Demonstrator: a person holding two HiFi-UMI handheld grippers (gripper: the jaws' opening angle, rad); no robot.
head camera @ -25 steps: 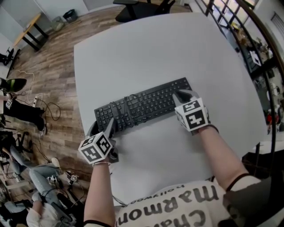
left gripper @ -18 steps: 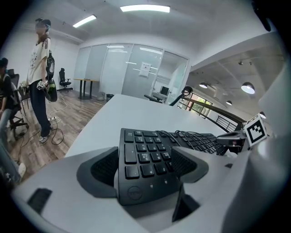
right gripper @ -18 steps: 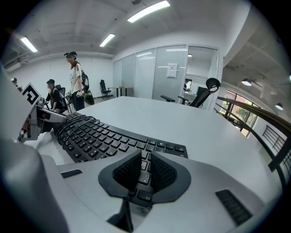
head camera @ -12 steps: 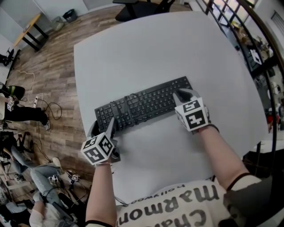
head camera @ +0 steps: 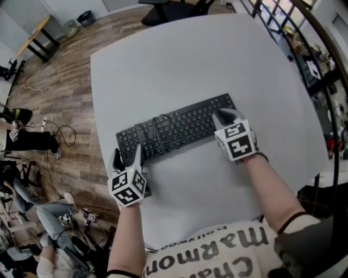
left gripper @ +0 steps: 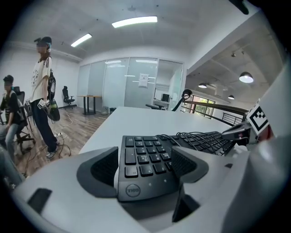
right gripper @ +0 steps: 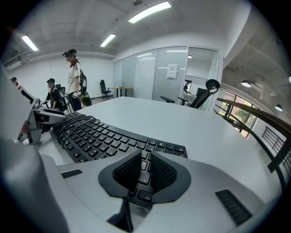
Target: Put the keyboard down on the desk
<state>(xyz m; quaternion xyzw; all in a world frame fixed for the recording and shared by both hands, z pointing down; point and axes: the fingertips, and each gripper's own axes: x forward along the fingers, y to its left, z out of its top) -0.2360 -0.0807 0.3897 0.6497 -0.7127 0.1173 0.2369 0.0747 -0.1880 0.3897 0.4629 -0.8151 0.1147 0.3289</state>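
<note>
A black keyboard (head camera: 174, 127) lies flat on the pale grey desk (head camera: 179, 59), with its cable (head camera: 155, 130) coiled loosely on the keys. My left gripper (head camera: 126, 157) is open at the keyboard's left near corner. In the left gripper view the corner (left gripper: 136, 182) sits between the spread pads of the left gripper (left gripper: 148, 159), and a thin gap shows beside the left pad. My right gripper (head camera: 224, 115) rests on the right near end. In the right gripper view the right gripper (right gripper: 146, 159) has its pads closed to a narrow slit on the keys (right gripper: 91, 134).
The desk's left edge (head camera: 97, 108) drops to a wooden floor with cables (head camera: 60, 130). A standing person (left gripper: 43, 91) and a seated one are off to that side. A dark railing (head camera: 321, 59) runs along the right. A chair base (head camera: 174, 8) stands beyond the far edge.
The left gripper has rolled and its marker cube has swung right and slightly nearer to me, with the fingertips staying at the corner. The keyboard and the right gripper have not moved.
</note>
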